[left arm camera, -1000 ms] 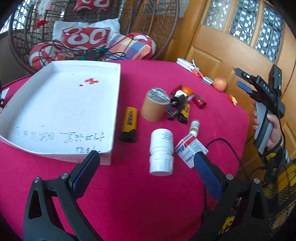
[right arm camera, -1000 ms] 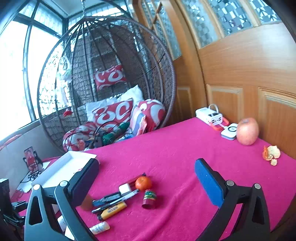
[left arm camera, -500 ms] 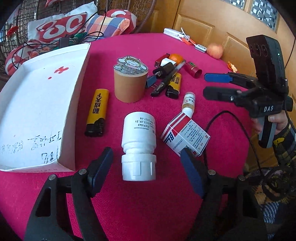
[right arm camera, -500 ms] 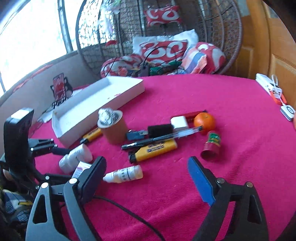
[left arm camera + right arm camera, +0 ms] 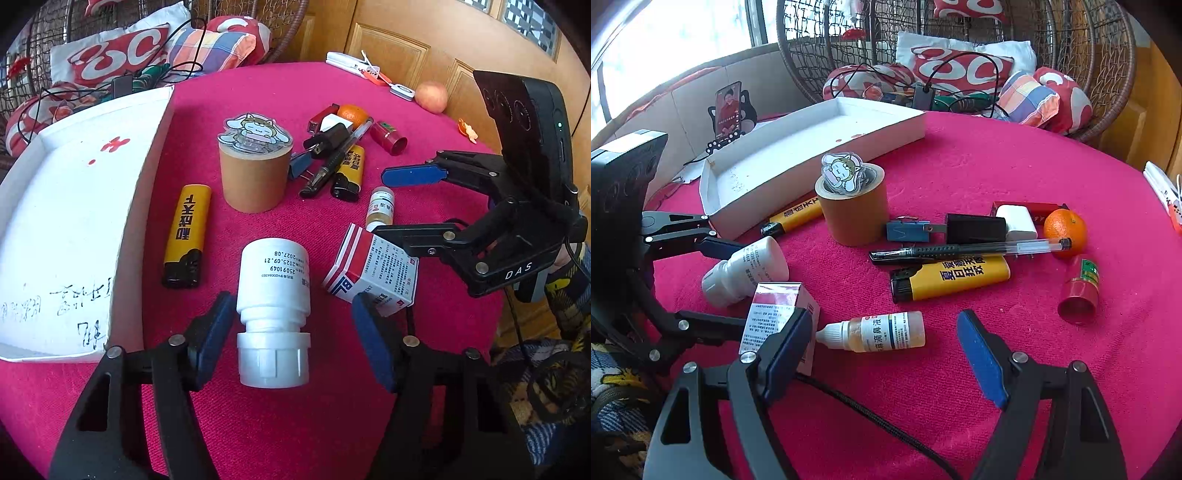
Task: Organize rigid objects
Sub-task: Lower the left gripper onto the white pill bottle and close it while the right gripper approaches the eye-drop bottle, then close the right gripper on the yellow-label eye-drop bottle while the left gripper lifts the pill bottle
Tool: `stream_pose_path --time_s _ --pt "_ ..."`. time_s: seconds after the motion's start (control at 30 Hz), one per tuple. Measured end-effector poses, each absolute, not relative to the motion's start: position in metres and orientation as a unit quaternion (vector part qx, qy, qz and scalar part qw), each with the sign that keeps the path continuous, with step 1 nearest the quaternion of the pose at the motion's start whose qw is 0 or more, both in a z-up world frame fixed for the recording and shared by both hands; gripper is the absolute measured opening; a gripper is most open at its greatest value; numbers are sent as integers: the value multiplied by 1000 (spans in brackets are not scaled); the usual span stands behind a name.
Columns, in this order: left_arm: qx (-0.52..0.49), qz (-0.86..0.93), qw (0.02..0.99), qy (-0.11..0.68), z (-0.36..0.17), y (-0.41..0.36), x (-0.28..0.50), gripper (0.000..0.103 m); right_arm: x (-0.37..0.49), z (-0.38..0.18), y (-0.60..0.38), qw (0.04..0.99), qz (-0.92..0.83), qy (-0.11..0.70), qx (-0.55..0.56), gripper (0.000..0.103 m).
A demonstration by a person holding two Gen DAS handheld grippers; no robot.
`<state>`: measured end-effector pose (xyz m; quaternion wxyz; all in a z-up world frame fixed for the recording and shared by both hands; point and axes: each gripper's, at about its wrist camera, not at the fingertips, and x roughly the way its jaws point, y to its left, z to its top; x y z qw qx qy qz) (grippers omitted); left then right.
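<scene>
On the pink tabletop [image 5: 332,85], the white pill bottle [image 5: 273,291] lies on its side, cap towards the camera, just beside the open white tray [image 5: 122,236]. It looks like stiff, smooth plastic, probably light, and round enough to roll away, so the sound place to take it is across the narrow neck or the ribbed cap, squarely from both sides. The left gripper [image 5: 291,339] has it bracketed: its fingers have just been closing, and the bottle's neck sits right between them, but a gap shows on each side, so nothing is pinched yet. The left-hand pad looks very near the shoulder of the bottle; from this angle I cannot say it touches.

Over to the right gripper [image 5: 886,354]: its fingers have also been narrowing and stand well spread, framing the small dropper bottle [image 5: 882,331], which lies flat, nozzle pointing left, a little beyond the tips. That one is slick and small, light too by the look of it; mid-body is the spot. A red-and-white medicine carton [image 5: 775,317] stands just beside the left-hand finger and could get nudged.
</scene>
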<state>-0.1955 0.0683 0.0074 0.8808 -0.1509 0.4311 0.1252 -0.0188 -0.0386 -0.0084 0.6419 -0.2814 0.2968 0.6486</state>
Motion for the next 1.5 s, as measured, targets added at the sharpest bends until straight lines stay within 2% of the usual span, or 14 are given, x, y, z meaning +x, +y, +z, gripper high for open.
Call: stream_pose_path --time_s 0.03,0.07,0.1,0.4,0.47,0.5,1.03,1.5 --pt "-151 127 881 431 7 69 -196 44 -17 -9 -37 642 647 301 -280 81" --pt "-147 130 880 432 7 69 -197 37 -14 -10 -36 645 642 304 -281 81" --pt "-146 132 880 432 7 70 -198 36 -10 -11 -36 648 638 306 -281 81" --pt "-143 140 879 433 7 67 -194 37 -31 -19 -35 634 647 276 -320 80" --pt "-141 141 880 431 6 67 -194 37 -32 -19 -34 636 648 270 -322 73" --pt "-141 141 881 430 6 67 -195 36 -33 -19 -33 638 645 264 -327 63" --pt "-161 167 900 369 38 76 -222 36 -18 36 -54 674 657 254 -221 63" --pt "-188 164 896 368 37 82 -225 36 -7 38 -53 689 645 270 -191 63"
